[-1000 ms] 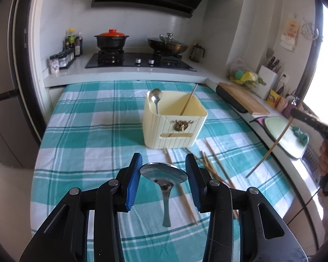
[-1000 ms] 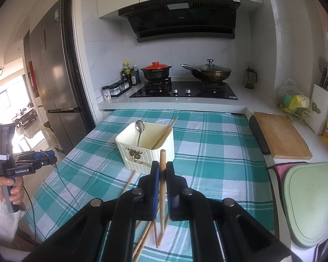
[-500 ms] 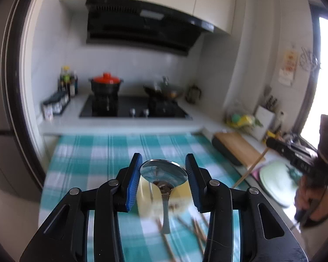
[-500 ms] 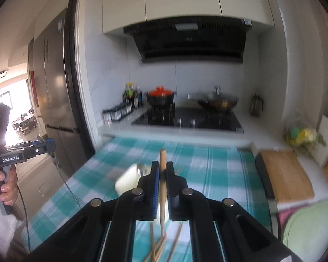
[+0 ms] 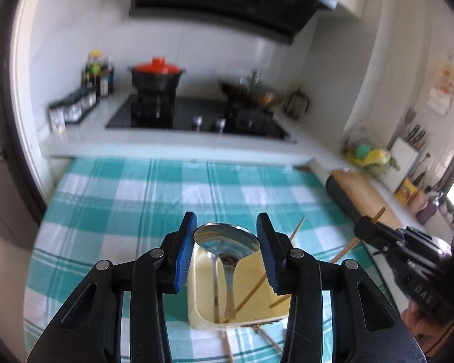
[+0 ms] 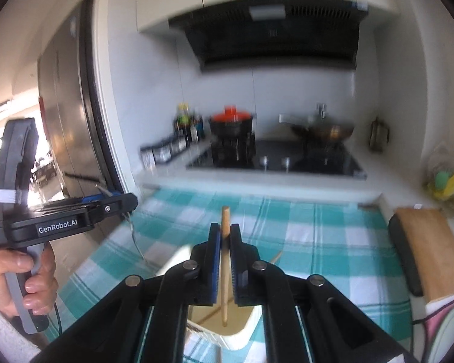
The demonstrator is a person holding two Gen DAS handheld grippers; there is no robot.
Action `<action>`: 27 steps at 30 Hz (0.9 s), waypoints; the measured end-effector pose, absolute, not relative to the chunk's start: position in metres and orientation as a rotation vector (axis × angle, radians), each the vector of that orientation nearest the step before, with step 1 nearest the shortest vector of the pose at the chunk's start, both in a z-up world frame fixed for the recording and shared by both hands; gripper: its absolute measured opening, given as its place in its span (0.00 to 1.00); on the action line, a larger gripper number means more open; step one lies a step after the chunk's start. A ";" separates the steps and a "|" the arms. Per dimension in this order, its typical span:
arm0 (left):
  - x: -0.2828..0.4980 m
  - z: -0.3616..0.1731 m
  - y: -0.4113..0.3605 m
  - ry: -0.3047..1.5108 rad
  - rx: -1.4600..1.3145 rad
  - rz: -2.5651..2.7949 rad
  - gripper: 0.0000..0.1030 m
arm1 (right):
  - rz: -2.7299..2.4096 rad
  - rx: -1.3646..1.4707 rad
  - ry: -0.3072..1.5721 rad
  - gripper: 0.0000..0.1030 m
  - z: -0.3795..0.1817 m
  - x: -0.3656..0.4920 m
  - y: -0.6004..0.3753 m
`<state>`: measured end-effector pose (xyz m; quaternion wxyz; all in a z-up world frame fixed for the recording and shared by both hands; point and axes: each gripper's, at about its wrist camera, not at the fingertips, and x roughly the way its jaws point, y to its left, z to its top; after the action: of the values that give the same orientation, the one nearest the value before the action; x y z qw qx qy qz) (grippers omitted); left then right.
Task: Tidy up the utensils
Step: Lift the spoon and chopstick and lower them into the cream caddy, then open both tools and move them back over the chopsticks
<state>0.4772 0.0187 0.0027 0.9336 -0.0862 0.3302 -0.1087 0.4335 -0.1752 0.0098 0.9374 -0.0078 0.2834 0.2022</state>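
The left gripper (image 5: 226,243) holds a polished steel spoon (image 5: 227,242) by its oval bowl, the blue ribbed jaws pressed against both sides of it. The spoon's slim handle hangs down into a cream plastic holder (image 5: 196,308), a box with rounded corners. Inside the holder, another steel handle and a thin wooden chopstick (image 5: 251,289) lean against the walls.

The right gripper (image 6: 224,242) has its jaws narrowed onto a round wooden chopstick (image 6: 225,267), which stands nearly upright with its lower end inside the same holder (image 6: 242,326). The body of the left gripper, seen in the right wrist view, carries white lettering that reads "GenRobot.AI".

The holder stands on a desk (image 5: 112,211) covered with a teal and white checked cloth, toward the near edge. More chopsticks (image 5: 269,343) lie flat on the cloth at the holder's near side. Beyond the far edge runs a white counter with a black hob (image 5: 196,118), on which stands a black pot (image 5: 156,77) with a red lid.
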 end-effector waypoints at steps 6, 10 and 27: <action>0.495 -0.034 0.006 0.794 -0.146 -0.211 0.42 | 0.391 -0.009 0.688 0.08 -0.031 0.458 -0.171; 0.479 -0.026 0.012 0.799 -0.120 -0.197 0.76 | 0.353 0.045 0.629 0.63 -0.019 0.451 -0.186; 0.317 -0.170 0.065 1.010 -0.087 -0.035 0.91 | 0.123 -0.062 0.898 0.63 -0.150 0.301 -0.298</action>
<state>0.3171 0.0648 -0.1701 0.8740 -0.0415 0.4838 -0.0166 0.3008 -0.2985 -0.1503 0.8986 -0.0298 0.4338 0.0596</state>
